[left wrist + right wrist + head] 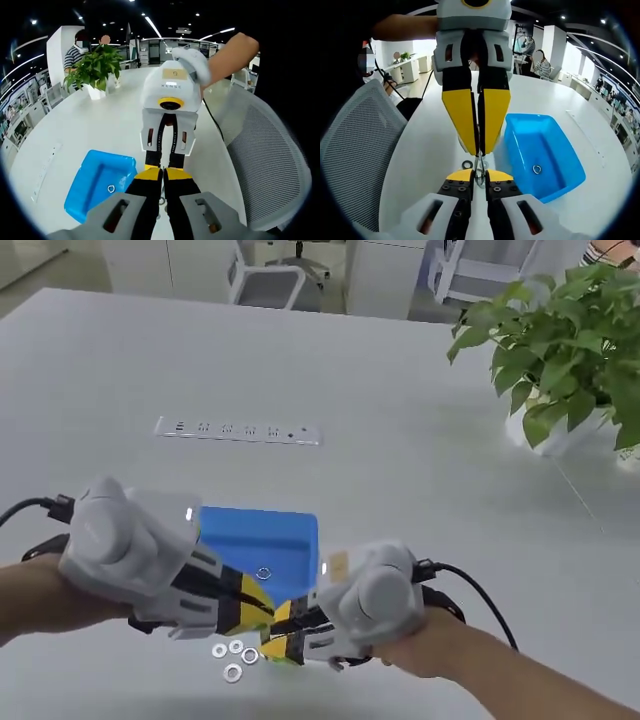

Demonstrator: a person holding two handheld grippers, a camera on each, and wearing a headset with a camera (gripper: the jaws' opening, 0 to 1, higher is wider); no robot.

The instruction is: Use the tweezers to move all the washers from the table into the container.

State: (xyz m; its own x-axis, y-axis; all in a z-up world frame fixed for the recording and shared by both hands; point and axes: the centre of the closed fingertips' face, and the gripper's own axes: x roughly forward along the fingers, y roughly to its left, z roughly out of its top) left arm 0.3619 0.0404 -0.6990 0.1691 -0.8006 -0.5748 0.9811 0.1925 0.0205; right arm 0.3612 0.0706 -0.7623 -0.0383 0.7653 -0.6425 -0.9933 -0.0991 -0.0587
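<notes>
A blue container (285, 530) stands on the white table, with one washer (263, 574) inside it. Several more washers (235, 657) lie on the table just in front of it. My two grippers meet tip to tip over them: the left gripper (258, 612) comes in from the left, the right gripper (280, 636) from the right. In the right gripper view thin metal tweezers (479, 166) run between the left gripper's (479, 150) shut yellow jaws and my right gripper's (479, 176) shut tips. A washer (467, 164) lies beside them. The left gripper view has the left gripper (163, 173) shut.
A white power strip (238, 430) lies beyond the container. A potted plant (560, 340) stands at the far right of the table. A grey mesh chair (270, 150) sits at the table's near edge. People are far back in the room.
</notes>
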